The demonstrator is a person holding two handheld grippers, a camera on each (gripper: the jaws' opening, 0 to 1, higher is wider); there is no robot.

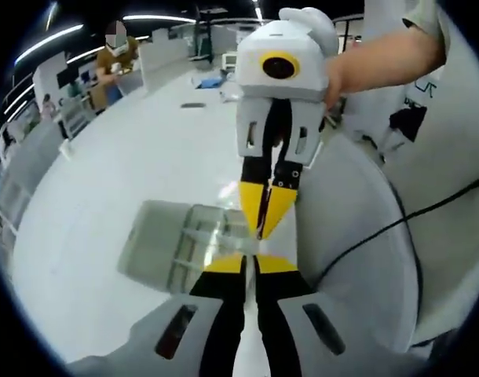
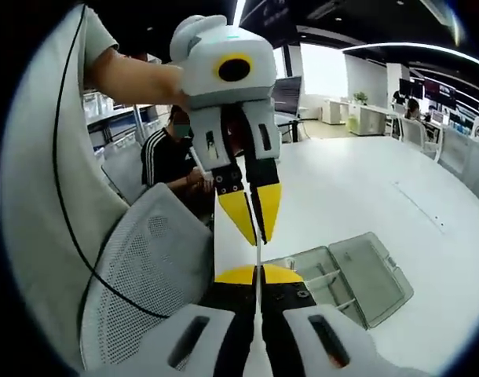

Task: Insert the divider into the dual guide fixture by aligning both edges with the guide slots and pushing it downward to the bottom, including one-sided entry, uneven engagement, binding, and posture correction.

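A large white table (image 1: 106, 196) fills an open-plan office lit by ceiling strip lights, with desks and seated people in the background. A grey mesh chair (image 2: 149, 267) stands at the table's edge, close to the person in a pale shirt who holds both tools, and a black cable (image 2: 71, 196) hangs down across that shirt.

On the table rests the dual guide fixture (image 1: 173, 243), a clear plastic box with 2 compartments and a hinged lid lying open flat beside it; in the right gripper view it sits to the right of the jaws (image 2: 357, 279).

The divider (image 2: 258, 271), a thin clear sheet seen edge-on, is held above the fixture, between the 2 tools. The left gripper (image 1: 251, 265) has its yellow-tipped jaws clenched on one end of the sheet. The right gripper (image 2: 257, 275) has its jaws pressed together on the other end. Each tool points toward the other, so the right one comes down from the top of the left gripper view and the left one does the same in the right gripper view. Whether the divider's lower edge touches the guide slots cannot be told.
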